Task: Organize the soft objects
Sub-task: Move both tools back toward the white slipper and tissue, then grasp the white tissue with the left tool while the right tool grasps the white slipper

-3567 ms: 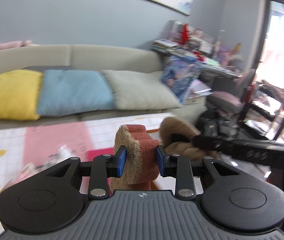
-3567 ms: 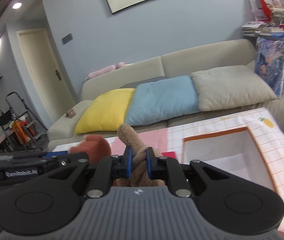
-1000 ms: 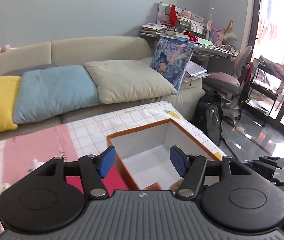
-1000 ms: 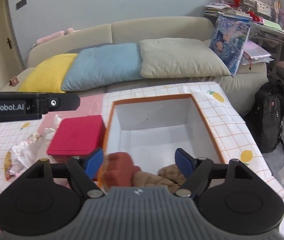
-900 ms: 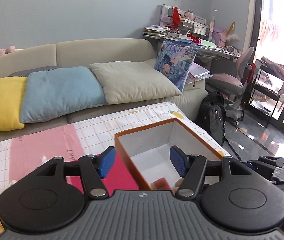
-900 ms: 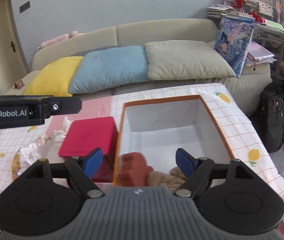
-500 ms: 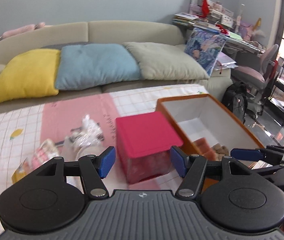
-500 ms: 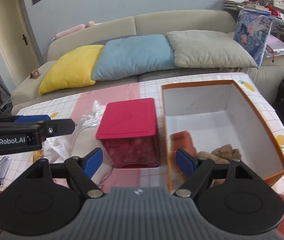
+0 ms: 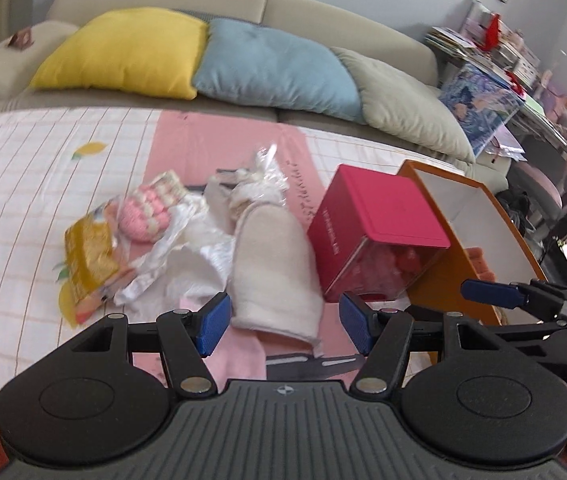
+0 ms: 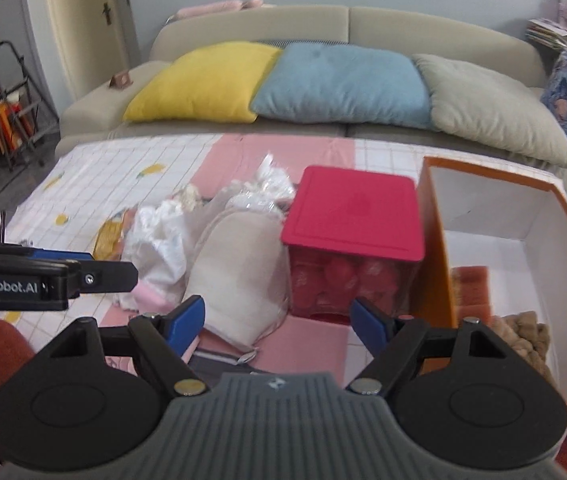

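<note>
**A:** What are the two grippers doing?

**B:** The left gripper (image 9: pixel 281 322) and the right gripper (image 10: pixel 277 320) both have their blue pads spread wide, holding nothing.

**A:** And the soft objects?

**B:** A cream fabric pouch (image 9: pixel 273 270) lies on the tablecloth (image 9: pixel 23 184) beside a red lidded box (image 10: pixel 353 216). The orange box (image 10: pixel 433 248) contains a rust-coloured plush (image 10: pixel 471 282) and a tan knitted toy (image 10: pixel 525 334).
</note>
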Motion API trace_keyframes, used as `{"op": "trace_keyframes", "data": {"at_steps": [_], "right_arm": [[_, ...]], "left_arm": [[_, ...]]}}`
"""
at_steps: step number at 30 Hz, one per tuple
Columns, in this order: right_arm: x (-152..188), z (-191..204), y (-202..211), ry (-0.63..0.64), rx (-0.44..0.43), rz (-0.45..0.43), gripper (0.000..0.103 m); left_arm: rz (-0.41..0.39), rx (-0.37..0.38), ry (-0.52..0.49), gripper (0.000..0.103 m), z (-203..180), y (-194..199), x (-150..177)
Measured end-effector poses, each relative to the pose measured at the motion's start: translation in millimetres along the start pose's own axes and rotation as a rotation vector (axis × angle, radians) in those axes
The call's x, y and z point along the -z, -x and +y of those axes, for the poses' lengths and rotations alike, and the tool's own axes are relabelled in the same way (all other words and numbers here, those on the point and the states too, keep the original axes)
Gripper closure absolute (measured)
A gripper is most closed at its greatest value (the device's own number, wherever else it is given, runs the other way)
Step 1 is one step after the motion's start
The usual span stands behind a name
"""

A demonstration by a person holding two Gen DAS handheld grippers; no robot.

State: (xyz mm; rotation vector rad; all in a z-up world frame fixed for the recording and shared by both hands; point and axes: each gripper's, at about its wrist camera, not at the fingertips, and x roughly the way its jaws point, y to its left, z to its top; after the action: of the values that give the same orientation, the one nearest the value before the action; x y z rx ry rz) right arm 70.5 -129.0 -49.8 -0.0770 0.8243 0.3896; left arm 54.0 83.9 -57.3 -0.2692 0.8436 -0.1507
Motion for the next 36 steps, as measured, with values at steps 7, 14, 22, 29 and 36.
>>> {"op": "trace_keyframes", "data": {"at_steps": [7,14,22,29,36], "right_arm": [[2.6,15.1,-34.4,0.048,-0.027,0.093,0.024],[-1.6,25.3,-61.5,0.066,-0.065,0.152,0.024],[-12.4,39.8,-118.6,-0.015,-0.096,0.242,0.024],[-14.7,35.1,-156.3,-0.22,-0.064,0.307,0.023],[-18.6,32.5,-173.5,-0.311,-0.034,0.315,0.025]], "left_arm": [[0.041,-0.008,0.114,0.03,36.3,-8.1,7.0],[0.059,-0.051,0.182,0.03,62.1,-16.4,7.1],[0.091,-0.074,0.173,0.031,69.1,-30.9,6.5],[0.104,-0.097,0.132,0.031,69.8,-41.5,3.3],[0.08,-0.108,0.043,0.031,63.8,-47.3,-1.9]]}}
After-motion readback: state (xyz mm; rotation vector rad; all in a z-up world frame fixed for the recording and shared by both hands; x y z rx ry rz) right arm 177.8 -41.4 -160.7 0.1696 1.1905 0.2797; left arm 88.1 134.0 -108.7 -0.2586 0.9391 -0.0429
